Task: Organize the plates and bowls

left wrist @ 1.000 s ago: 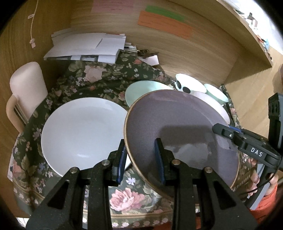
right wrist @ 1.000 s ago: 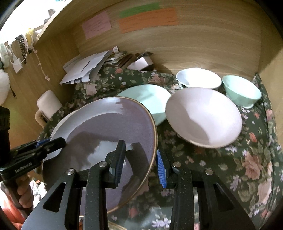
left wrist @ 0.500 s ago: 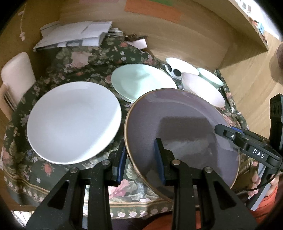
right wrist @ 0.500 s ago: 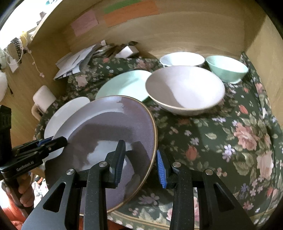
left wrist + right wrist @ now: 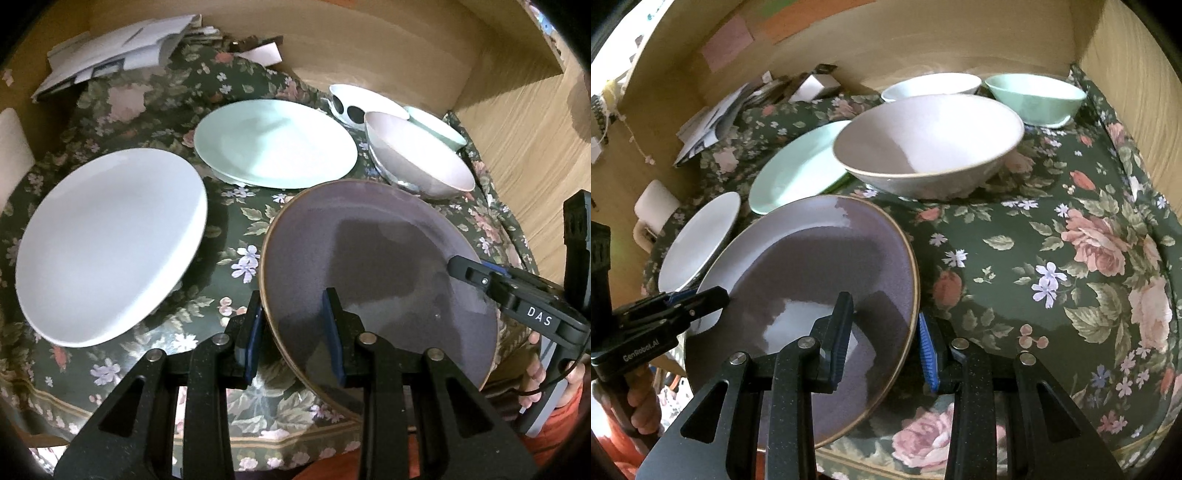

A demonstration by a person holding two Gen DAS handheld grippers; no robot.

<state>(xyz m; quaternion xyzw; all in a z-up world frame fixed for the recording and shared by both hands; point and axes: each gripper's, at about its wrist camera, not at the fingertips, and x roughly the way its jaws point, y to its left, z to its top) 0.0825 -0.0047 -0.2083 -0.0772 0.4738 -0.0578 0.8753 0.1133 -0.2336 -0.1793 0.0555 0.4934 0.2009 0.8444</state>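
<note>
**Purple plate lowered toward the cloth, both grippers clamped on its rim**

Both grippers have come down and tipped further forward since the earlier frames; the notes on the back wall have mostly slid out of the left wrist view, and the dishes behind sit higher in frame.

Nearest: left gripper (image 5: 293, 332) is closed narrow on the left rim of the purple plate (image 5: 376, 273), one pad under the rim, one on top. Right gripper (image 5: 886, 341) pinches the opposite rim the same way. The plate is carried between them, tilted, over the front edge of the floral tablecloth (image 5: 236, 236); contact with the cloth cannot be told. A person's hand (image 5: 637, 400) grips the left gripper's handle at lower left of the right wrist view.

Next back: white plate (image 5: 110, 243) lies flat on the cloth, left of the purple plate, apart from it. Mint plate (image 5: 275, 144) sits behind, between them. Pale pink bowl (image 5: 929, 142) stands right of the mint plate.

Farthest: white bowl (image 5: 931, 85) with dark spots on its side and mint bowl (image 5: 1036, 98) stand near the wooden back wall (image 5: 923, 40). Papers (image 5: 114, 51) are piled at far left.
</note>
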